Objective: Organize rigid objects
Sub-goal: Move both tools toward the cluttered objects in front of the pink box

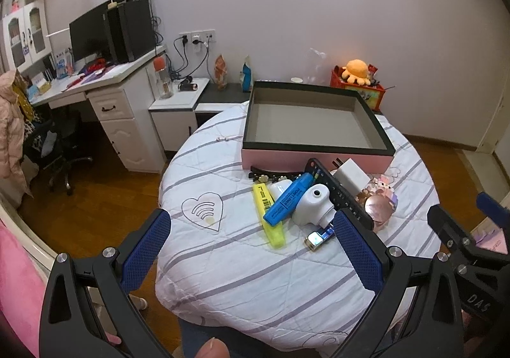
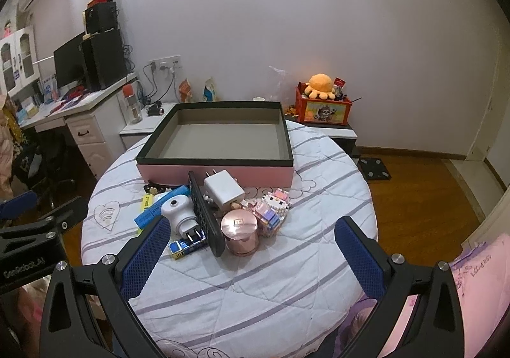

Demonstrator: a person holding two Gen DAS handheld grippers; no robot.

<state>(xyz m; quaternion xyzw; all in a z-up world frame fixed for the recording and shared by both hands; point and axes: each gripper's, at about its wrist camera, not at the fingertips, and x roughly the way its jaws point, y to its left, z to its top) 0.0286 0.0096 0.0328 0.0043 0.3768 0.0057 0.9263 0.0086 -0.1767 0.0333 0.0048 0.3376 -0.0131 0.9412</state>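
An empty pink box (image 1: 315, 163) with a black rim stands at the far side of the round table; it also shows in the right wrist view (image 2: 216, 171). In front of it lies a pile: a blue marker (image 1: 288, 200), a yellow highlighter (image 1: 269, 214), a white plug device (image 1: 314, 205), a black remote (image 2: 205, 214), a white charger (image 2: 223, 189), a rose-gold tin (image 2: 239, 232), a block figure (image 2: 271, 208) and a small blue lighter (image 2: 186, 246). My left gripper (image 1: 251, 249) and right gripper (image 2: 251, 257) are both open and empty, near the pile.
The table has a white striped quilted cloth (image 1: 255, 278). A white desk (image 1: 105, 90) with a monitor stands at the left. A red box with an orange plush toy (image 2: 322, 106) sits behind the table. A wooden floor surrounds it.
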